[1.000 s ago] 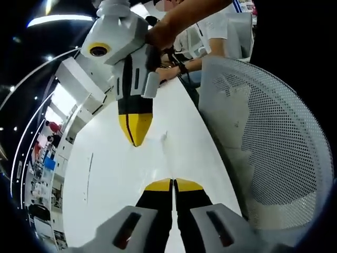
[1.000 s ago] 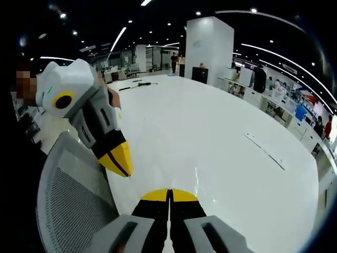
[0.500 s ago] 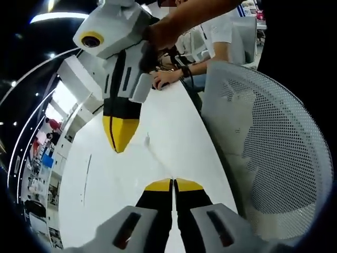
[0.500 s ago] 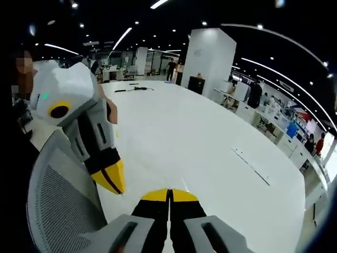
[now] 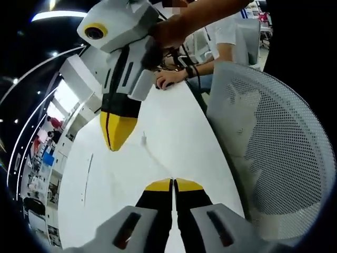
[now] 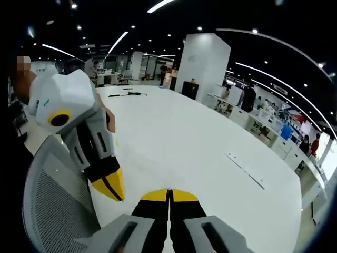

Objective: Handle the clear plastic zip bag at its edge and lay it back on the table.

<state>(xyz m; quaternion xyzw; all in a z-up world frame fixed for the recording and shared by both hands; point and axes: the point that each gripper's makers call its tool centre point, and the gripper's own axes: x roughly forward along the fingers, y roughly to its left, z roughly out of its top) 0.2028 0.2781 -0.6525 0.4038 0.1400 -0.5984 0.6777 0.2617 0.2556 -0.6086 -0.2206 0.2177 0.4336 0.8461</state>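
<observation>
The clear zip bag [image 5: 154, 155] is nearly invisible: a faint crease and a small glint over the white table [image 5: 105, 195], running up from my left gripper [image 5: 172, 185]. That gripper's yellow-tipped jaws are shut, seemingly on the bag's near edge. My right gripper [image 5: 116, 138] comes in from the top in a person's hand, its jaws shut, its tip just left of the bag's far end; contact cannot be told. In the right gripper view my right gripper [image 6: 169, 194] is shut over the table [image 6: 210, 158], with the left gripper [image 6: 109, 187] close on its left.
A grey mesh chair back [image 5: 274, 158] stands hard against the table's edge, also seen as the mesh chair [image 6: 52, 211]. A seated person's hand [image 5: 168, 79] rests at the table's far end. A thin strip [image 6: 245, 171] and dark cables [image 6: 126, 94] lie on the table.
In the left gripper view the right gripper's tip and the bag's far end have shifted left together. Both grippers stay shut. The right gripper view has tilted a little.
</observation>
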